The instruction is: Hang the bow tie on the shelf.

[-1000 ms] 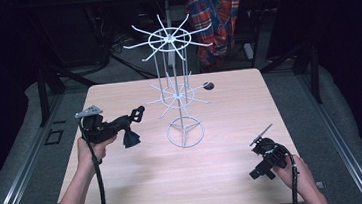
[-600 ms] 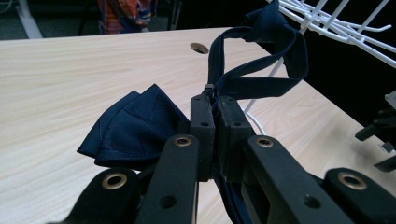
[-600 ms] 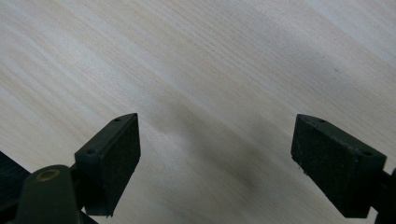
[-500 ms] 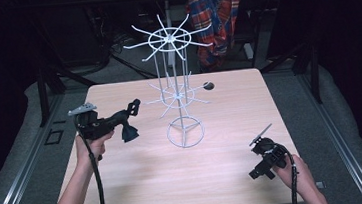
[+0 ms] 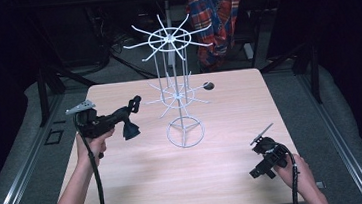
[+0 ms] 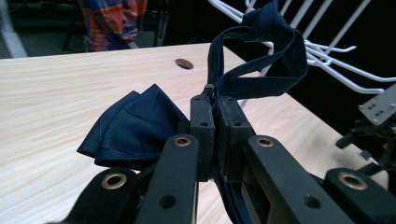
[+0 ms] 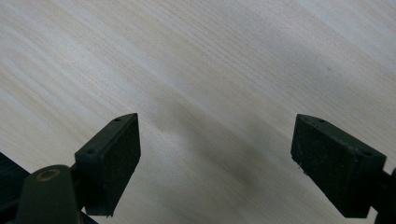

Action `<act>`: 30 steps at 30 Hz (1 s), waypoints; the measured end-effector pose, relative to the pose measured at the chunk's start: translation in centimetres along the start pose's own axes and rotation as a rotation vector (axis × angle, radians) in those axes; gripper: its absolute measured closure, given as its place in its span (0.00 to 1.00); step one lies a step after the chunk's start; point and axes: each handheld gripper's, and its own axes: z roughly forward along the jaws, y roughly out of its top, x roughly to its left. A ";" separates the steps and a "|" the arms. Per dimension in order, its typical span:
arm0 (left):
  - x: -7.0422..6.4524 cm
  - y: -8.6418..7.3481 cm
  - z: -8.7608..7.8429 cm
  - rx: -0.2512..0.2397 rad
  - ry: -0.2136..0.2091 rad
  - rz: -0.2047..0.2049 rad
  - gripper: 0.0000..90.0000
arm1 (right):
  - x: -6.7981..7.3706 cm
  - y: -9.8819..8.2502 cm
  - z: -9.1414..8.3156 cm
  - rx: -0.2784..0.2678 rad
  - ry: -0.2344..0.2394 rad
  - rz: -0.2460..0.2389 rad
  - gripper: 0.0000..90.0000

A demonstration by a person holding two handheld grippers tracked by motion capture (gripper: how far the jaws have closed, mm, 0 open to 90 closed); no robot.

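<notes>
Working at the wooden table point(image 5: 142, 186), we judge the hanging step in hand: white wire rack point(image 5: 178, 89) central, left gripper point(image 6: 215, 133) pinching the navy bow tie point(image 6: 135, 128) by its strap, held just left of the rack. Right gripper point(image 7: 215, 154) idle, jaws spread (over bare tabletop). Next: loop strap over a hook.

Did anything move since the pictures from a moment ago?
Hardly anything. The left gripper stays shut on the strap of the navy bow tie, held just above the table beside the white wire rack. The right gripper stays open over bare wood near the table's right edge.
</notes>
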 end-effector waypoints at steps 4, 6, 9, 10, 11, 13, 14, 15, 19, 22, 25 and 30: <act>-0.3 0.2 0.5 0.006 -0.014 0.009 0.96 | -0.1 0.0 0.0 -0.004 0.005 0.004 0.17; -0.6 0.3 1.0 0.012 -0.021 0.022 0.96 | -0.2 0.0 -0.1 0.006 0.003 0.002 0.17; -0.8 0.4 1.3 0.025 -0.024 0.034 0.95 | 0.1 -0.1 0.3 -0.038 0.015 0.035 0.17; -0.9 0.4 1.5 0.025 -0.022 0.037 0.96 | 0.1 -0.1 0.1 -0.024 0.008 0.021 0.17; -0.9 0.4 1.6 0.036 -0.023 0.040 0.95 | 0.1 0.0 0.0 -0.006 0.004 0.006 0.17; -1.0 0.3 2.0 0.044 -0.022 0.036 0.96 | 0.2 0.1 -0.1 -0.013 0.007 0.006 0.17; -1.0 0.3 2.1 0.044 -0.020 0.036 0.96 | 0.2 0.1 -0.1 -0.011 0.001 0.003 0.17; -1.0 0.2 2.2 0.048 -0.023 0.036 0.95 | 0.2 0.1 -0.1 -0.009 0.002 0.000 0.17; -1.2 0.1 2.9 0.068 -0.022 0.045 0.95 | -0.2 0.0 -0.1 0.003 0.004 0.002 0.17; -1.4 0.1 3.4 0.075 -0.023 0.054 0.95 | 0.0 -0.1 0.0 -0.019 0.010 0.022 0.17; -1.7 0.1 3.8 0.085 -0.023 0.061 0.95 | 0.0 0.0 0.1 -0.013 0.014 0.013 0.17; -2.3 0.2 4.6 0.088 -0.016 0.085 0.95 | 0.3 -0.1 0.4 -0.041 0.017 0.041 0.17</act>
